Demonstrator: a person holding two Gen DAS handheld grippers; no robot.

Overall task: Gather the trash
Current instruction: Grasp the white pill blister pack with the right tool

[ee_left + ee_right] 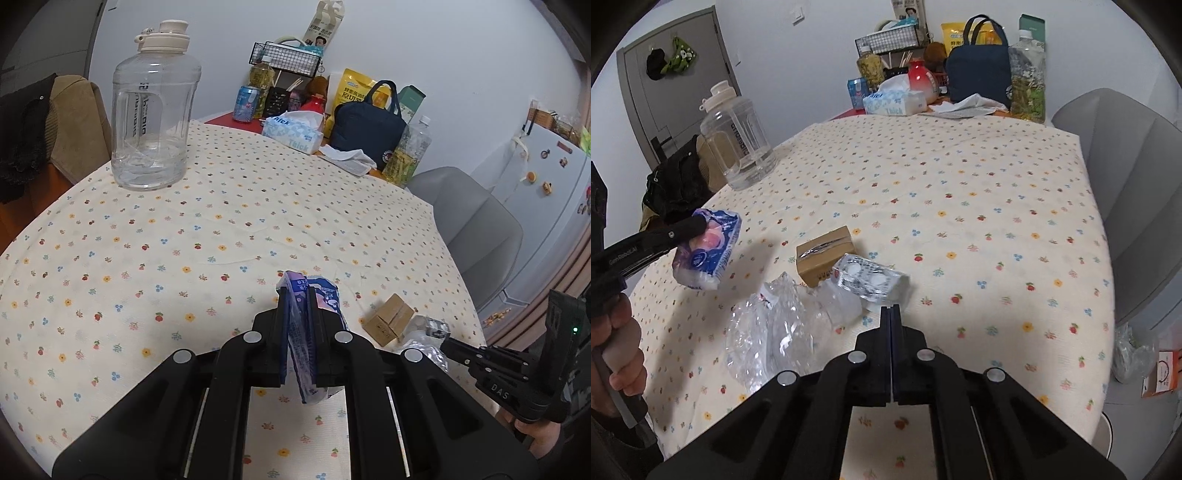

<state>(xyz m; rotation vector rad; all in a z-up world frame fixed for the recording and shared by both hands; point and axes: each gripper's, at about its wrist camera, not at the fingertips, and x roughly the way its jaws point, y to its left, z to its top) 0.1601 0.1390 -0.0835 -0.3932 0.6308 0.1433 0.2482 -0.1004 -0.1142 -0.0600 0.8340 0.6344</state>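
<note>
My left gripper point(297, 295) is shut on a crumpled blue and purple snack wrapper point(327, 295) and holds it clear of the flowered tablecloth point(184, 240). The right wrist view shows that same left gripper point(701, 221) with the wrapper point(709, 251) hanging from it. My right gripper point(891, 310) is shut, its tips at the near edge of a clear blister pack point(871, 277); whether it pinches that edge I cannot tell. A small brown carton point(827, 254) and crushed clear plastic point(783, 328) lie beside the pack. From the left wrist, the right gripper point(445, 336) touches the pack point(428, 326) by the carton point(389, 319).
A big clear water jug point(155, 122) stands at the far left of the table. Tissue box point(295, 133), navy bag point(367, 129) and bottles crowd the far end. A grey chair point(1126, 206) stands at the table's right edge. A hand point(617, 343) grips the left tool.
</note>
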